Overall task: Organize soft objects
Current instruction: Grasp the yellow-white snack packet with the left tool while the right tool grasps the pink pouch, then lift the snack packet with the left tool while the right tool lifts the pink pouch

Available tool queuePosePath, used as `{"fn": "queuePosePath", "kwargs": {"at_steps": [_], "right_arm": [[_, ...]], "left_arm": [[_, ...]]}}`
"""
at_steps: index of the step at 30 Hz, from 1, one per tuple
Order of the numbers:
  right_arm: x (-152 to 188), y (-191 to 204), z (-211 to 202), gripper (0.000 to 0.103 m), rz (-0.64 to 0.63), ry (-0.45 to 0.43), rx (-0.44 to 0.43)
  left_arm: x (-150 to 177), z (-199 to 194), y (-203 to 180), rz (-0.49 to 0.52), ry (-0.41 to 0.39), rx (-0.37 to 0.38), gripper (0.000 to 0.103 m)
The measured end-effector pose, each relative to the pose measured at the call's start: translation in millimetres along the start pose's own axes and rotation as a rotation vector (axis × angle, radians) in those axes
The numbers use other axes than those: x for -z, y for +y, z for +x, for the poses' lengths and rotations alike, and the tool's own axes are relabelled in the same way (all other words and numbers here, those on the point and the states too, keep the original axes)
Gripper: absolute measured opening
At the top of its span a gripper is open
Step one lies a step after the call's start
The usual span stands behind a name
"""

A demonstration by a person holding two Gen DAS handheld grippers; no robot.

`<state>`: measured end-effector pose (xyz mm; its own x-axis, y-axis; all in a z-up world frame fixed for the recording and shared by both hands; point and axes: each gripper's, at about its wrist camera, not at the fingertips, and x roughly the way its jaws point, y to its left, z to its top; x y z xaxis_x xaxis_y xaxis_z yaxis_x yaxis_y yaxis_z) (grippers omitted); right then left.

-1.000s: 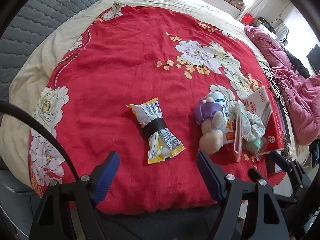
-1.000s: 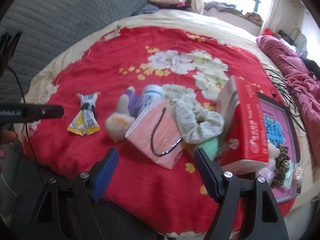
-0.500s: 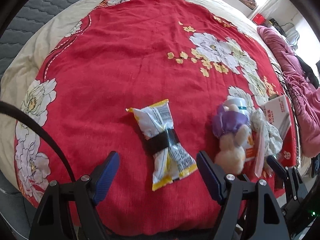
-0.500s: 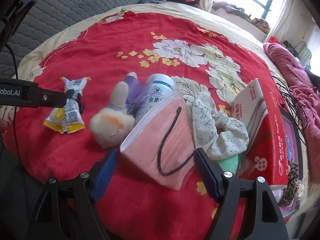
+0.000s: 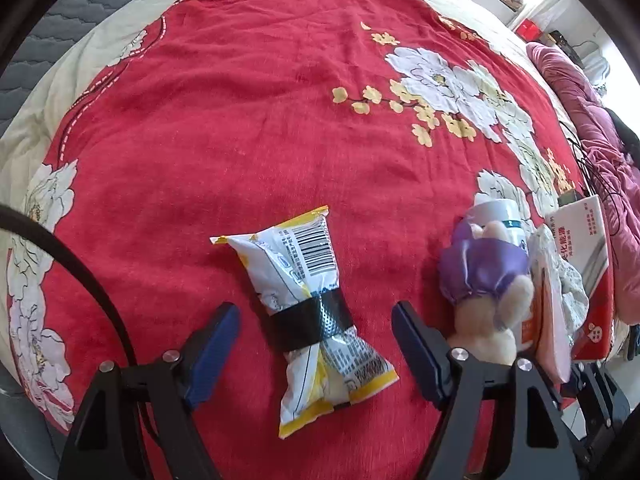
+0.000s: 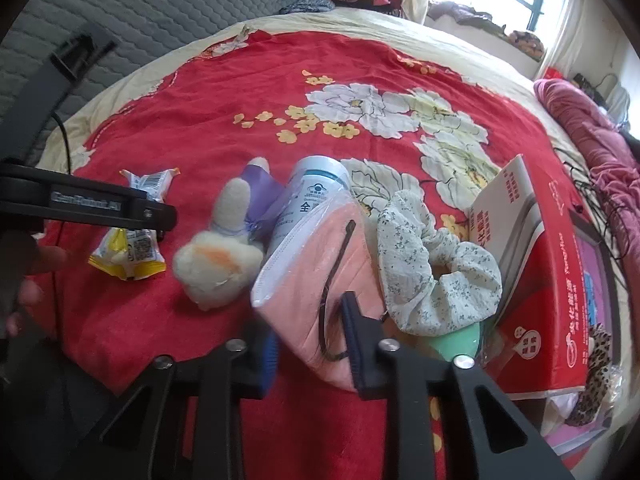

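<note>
Snack packet (image 5: 316, 308) lies on the bed (image 5: 240, 120) between the wide-open left gripper (image 5: 316, 344); crinkly film may slip. Right gripper (image 6: 312, 344), half-closed around the bagged mask (image 6: 320, 276), could drag the leaning scrunchie (image 6: 436, 272).

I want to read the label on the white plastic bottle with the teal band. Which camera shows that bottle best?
The right wrist view: the white plastic bottle with the teal band lies with its printed side facing the camera, its lower part behind the bagged pink mask. The left wrist view shows only its top past the plush toy.
</note>
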<state>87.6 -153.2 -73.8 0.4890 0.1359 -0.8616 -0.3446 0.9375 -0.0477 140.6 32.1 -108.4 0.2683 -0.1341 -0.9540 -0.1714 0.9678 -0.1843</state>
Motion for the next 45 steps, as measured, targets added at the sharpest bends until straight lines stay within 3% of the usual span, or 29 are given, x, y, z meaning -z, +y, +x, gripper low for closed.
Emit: {"fn": "queuePosePath", "kwargs": {"at_steps": [2, 3, 8, 24, 45], "right_arm": [[-1, -3, -3, 0.017, 0.01, -0.009, -0.017], [-1, -5, -6, 0.016, 0.017, -0.015, -0.021], [-4, -18, -18, 0.012, 0.06, -0.037, -0.053], [-9, -33, -53, 0.008, 0.153, -0.09, -0.108], [-16, -65, -137, 0.008, 0.231, -0.234, -0.077]], "left_arm": [[-1, 2, 0, -0.002, -0.002, 0.002, 0.054], [-1, 4, 1, -0.004, 0.002, -0.002, 0.049], [0, 4, 3, -0.007, -0.002, 0.005, 0.042], [13, -60, -12, 0.073, -0.077, 0.052, 0.041], [28, -150, -96, 0.31, -0.245, 0.082, 0.041]]}}
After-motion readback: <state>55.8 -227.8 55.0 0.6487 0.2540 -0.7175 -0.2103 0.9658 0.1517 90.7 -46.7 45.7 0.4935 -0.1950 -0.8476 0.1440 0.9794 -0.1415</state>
